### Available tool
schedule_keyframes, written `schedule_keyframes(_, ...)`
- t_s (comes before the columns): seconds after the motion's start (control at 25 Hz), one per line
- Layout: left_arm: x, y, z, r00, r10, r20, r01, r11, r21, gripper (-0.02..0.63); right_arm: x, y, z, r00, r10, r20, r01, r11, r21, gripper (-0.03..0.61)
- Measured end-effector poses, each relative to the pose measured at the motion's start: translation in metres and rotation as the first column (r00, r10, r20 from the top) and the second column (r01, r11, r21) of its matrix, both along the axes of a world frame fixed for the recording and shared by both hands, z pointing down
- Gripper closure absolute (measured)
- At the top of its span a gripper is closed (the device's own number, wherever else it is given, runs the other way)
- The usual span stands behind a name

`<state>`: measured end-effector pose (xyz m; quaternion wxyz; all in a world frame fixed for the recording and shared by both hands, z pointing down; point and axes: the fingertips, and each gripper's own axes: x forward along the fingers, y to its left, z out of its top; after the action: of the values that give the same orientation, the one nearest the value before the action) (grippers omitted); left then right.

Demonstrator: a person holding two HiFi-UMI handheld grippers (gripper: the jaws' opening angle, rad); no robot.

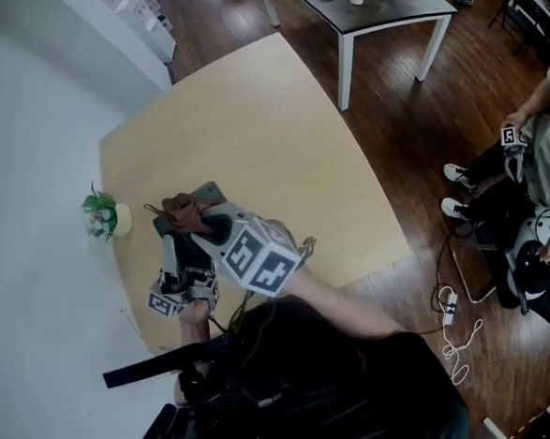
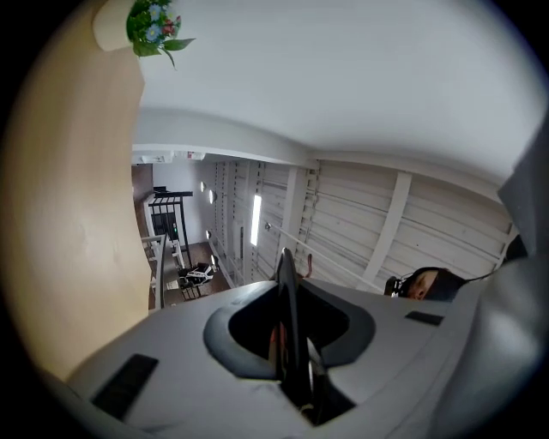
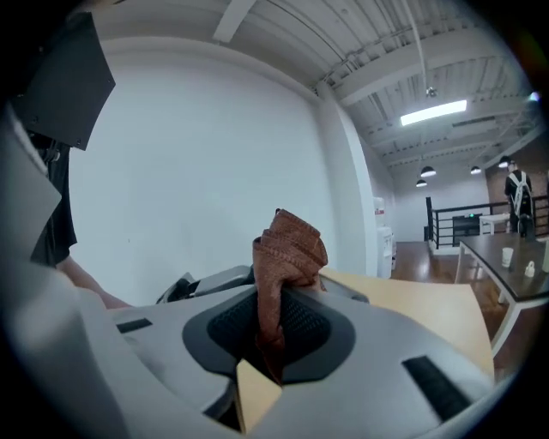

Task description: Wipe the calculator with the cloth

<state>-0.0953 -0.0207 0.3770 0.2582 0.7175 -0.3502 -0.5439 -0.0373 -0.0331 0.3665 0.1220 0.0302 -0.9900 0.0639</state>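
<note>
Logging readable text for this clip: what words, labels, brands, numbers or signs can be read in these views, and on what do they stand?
No text can be read in any view.
Marker cubes: black-and-white square patterns only, no letters or digits.
Calculator: keys and any brand unreadable; partly covered by the cloth in the head view, edge-on in the left gripper view.
White shelf items: print too small and blurred.
</note>
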Motion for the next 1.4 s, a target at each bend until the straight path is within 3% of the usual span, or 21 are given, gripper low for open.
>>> schedule_keyframes(0.12, -0.008, -0.004, 0.003, 0.999, -0.026, -0.030, 0.026, 1.000, -0.007, 0.552, 0.007, 0.020, 0.025, 0.998, -0.035, -0.055, 0.034, 0.999, -0.018, 0.514)
schedule_keyframes(0.28, -0.015, -0.008, 0.010, 0.999, -0.048, -0.009, 0.047, 0.998, -0.039, 0.552, 0.023, 0.049, 0.065, 0.981, -0.127, -0.147, 0.114, 0.989, -0.089, 0.514)
schedule_keyframes(0.4, -0.013, -0.009, 0.014, 0.999, -0.038, 0.024, 0.039, 0.997, -0.061, 0.552, 0.036, 0.024, 0.054, 0.991, -0.061, -0.116, 0.049, 0.993, -0.110, 0.514)
schedule_keyframes(0.52, -0.007, -0.009, 0.022, 0.998, -0.016, 0.055, 0.020, 0.996, -0.086, 0.552, 0.035, -0.033, 0.004, 0.995, 0.098, -0.008, -0.098, 0.995, -0.012, 0.514)
schedule_keyframes(0.6, 0.001, -0.009, 0.028, 0.997, 0.004, 0.079, 0.004, 0.995, -0.102, 0.552, 0.024, -0.058, -0.020, 0.989, 0.145, 0.040, -0.148, 0.987, 0.068, 0.514)
schedule_keyframes(0.76, 0.015, -0.012, 0.033, 0.991, 0.029, 0.131, -0.011, 0.991, -0.131, 0.552, -0.012, -0.043, -0.011, 0.999, 0.035, -0.041, -0.030, 0.992, 0.122, 0.514)
schedule_keyframes(0.88, 0.010, -0.012, 0.038, 0.991, 0.014, 0.130, 0.006, 0.988, -0.154, 0.554, -0.020, -0.015, 0.008, 0.995, -0.004, -0.099, 0.018, 0.990, 0.142, 0.514)
schedule_keyframes(1.2, -0.016, -0.015, 0.045, 0.998, -0.059, 0.001, 0.058, 0.985, -0.162, 0.555, -0.002, 0.049, 0.068, 0.973, -0.140, -0.182, 0.135, 0.990, -0.038, 0.515)
schedule_keyframes(1.32, -0.022, -0.012, 0.053, 0.995, -0.080, -0.059, 0.069, 0.984, -0.164, 0.554, 0.011, 0.056, 0.086, 0.962, -0.192, -0.196, 0.161, 0.974, -0.161, 0.515)
schedule_keyframes(1.4, -0.024, -0.010, 0.055, 0.995, -0.084, -0.058, 0.073, 0.983, -0.168, 0.552, 0.019, 0.046, 0.084, 0.968, -0.187, -0.166, 0.149, 0.965, -0.217, 0.515)
